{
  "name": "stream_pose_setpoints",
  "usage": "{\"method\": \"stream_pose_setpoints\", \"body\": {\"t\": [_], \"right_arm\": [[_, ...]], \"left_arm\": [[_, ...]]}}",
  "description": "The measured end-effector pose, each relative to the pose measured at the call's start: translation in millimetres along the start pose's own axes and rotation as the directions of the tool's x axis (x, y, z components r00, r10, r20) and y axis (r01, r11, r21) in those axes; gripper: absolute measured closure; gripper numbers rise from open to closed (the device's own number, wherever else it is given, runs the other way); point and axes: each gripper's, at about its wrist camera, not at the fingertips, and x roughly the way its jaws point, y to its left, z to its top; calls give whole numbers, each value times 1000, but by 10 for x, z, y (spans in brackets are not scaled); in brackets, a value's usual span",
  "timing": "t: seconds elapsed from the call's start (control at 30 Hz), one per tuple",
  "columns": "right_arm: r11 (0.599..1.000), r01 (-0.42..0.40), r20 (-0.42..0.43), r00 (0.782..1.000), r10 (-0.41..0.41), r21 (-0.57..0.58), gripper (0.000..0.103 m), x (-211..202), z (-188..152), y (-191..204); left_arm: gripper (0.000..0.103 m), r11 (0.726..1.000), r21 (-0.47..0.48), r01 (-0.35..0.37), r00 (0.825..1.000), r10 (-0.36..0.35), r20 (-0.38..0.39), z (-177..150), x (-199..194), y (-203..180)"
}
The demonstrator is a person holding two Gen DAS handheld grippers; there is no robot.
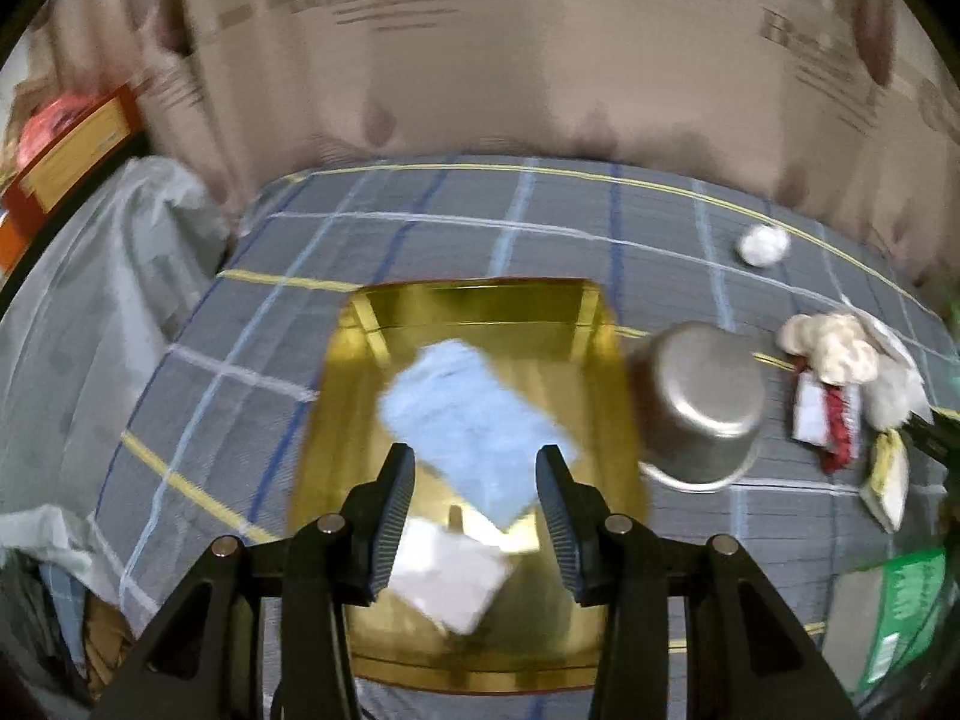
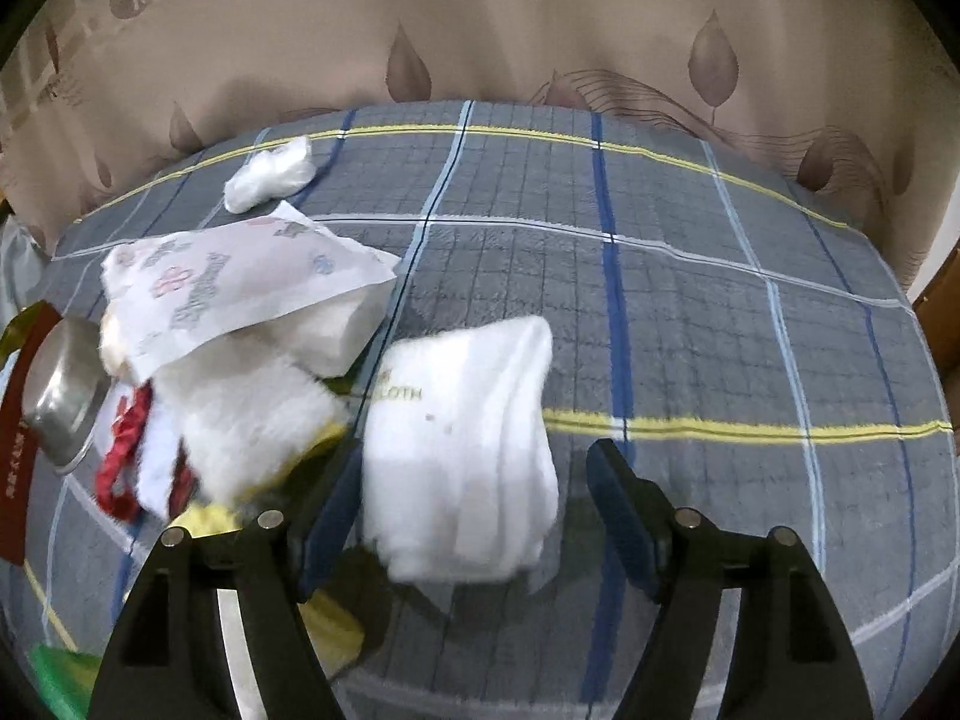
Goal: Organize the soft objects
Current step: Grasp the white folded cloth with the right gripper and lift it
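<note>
Two soft pieces already lie in the gold tray point(image 1: 606, 360): a blue cloth point(image 1: 474, 420) at its centre and a white folded cloth point(image 1: 450, 576) toward six o'clock. The left tongs point(image 1: 474, 474) hang over them, spread apart and empty. The right tongs point(image 2: 474, 480) stand apart around a white towel point(image 2: 462, 450) on the checked bed cover point(image 2: 720, 312), not yet clamped. A heap of soft items point(image 2: 240, 360) at nine o'clock and a white wad point(image 2: 270, 174) at eleven remain.

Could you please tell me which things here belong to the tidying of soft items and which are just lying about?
Job: blue cloth, gold tray, white cloth, plush toy.
Lying about: steel pot, curtain.
</note>
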Motion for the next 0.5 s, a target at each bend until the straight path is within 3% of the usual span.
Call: {"method": "stream_pose_setpoints", "body": {"t": [0.13, 0.2, 0.5], "right_arm": [[1000, 4, 26, 1000, -4, -2, 39, 47, 9, -13], [1000, -5, 46, 999, 6, -7, 55, 36, 5, -18], [999, -18, 112, 994, 13, 51, 70, -171, -112, -144]], "left_arm": [[60, 996, 69, 57, 998, -57, -9, 84, 7, -393], [60, 991, 102, 90, 996, -89, -16, 125, 15, -612], [60, 951, 231, 204, 979, -202, -33, 302, 55, -1479]]}}
